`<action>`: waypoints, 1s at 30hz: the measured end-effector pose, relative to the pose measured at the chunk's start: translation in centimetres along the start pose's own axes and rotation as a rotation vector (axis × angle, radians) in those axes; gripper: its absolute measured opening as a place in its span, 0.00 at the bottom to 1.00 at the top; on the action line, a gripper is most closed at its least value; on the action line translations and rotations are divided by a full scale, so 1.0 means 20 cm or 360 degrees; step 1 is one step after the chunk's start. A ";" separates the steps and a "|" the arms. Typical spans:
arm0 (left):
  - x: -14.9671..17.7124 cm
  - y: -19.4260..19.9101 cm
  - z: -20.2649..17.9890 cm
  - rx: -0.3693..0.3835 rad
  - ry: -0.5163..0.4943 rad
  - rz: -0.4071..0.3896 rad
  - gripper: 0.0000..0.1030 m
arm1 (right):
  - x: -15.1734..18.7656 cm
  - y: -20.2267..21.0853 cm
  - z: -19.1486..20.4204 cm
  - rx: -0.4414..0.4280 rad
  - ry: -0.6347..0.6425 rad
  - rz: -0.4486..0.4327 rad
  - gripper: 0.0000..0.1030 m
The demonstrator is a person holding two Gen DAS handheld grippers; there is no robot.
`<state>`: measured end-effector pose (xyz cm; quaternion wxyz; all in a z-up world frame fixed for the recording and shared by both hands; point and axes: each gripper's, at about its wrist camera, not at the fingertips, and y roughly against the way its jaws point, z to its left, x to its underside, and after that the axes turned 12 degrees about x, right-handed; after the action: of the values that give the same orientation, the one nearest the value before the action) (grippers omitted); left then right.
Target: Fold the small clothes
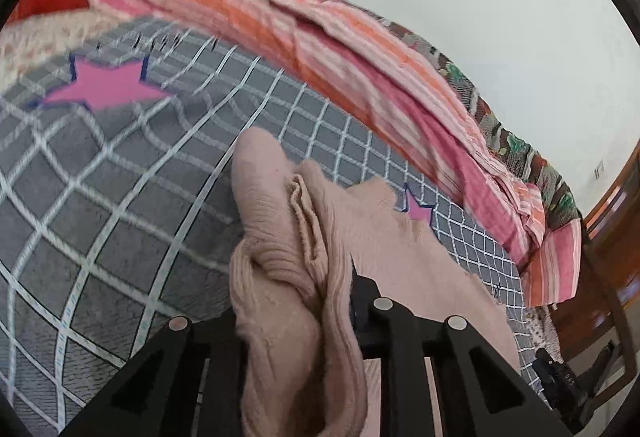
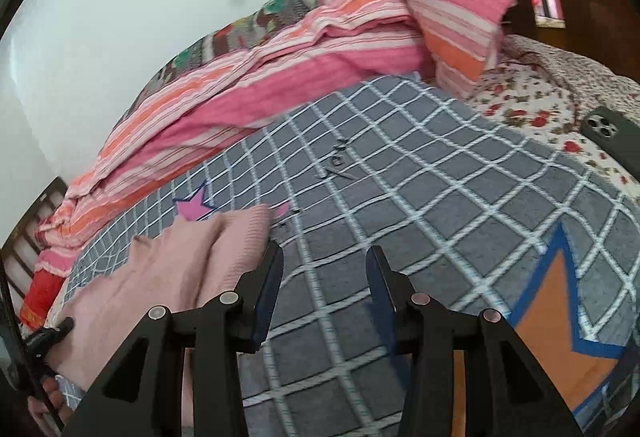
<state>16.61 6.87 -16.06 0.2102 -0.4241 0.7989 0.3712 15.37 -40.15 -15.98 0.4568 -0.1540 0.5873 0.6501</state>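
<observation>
A soft, light pink knit [image 1: 280,237] is pinched, bunched, by the left gripper [image 1: 320,277] over a bed [image 1: 100,177]; right gripper [image 2: 322,269] fingers are spread, empty. Edges are best gripped.

Ahead of the right gripper [image 2: 322,277], whose black fingers [image 2: 270,277] stand apart, the grey checked blanket [image 2: 400,177] lies bare. The pale pink knitted garment [image 2: 168,269] borders that lane on one side; the rumpled pink-and-orange striped quilt [image 2: 280,77] walls the far edge, and a dark phone [image 2: 612,141] lies on the flowered sheet [image 2: 520,105].
</observation>
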 end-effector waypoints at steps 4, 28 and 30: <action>-0.07 -0.01 -0.18 0.0017 -0.0082 0.0004 0.18 | 0.00 0.00 -0.07 0.0071 -0.0034 -0.0009 0.41; 0.59 -0.53 -1.18 0.0419 -0.0815 0.0668 0.52 | -0.02 0.01 -0.23 0.0123 -0.0172 0.0003 0.41; 0.51 -0.45 -1.13 0.0526 -0.0741 0.0706 0.53 | -0.01 0.01 -0.18 0.0096 -0.0117 0.0007 0.41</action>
<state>18.04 -19.22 -12.17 0.3664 -0.1049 0.8514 0.3603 14.01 -43.50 -16.65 0.4810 -0.1147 0.5898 0.6384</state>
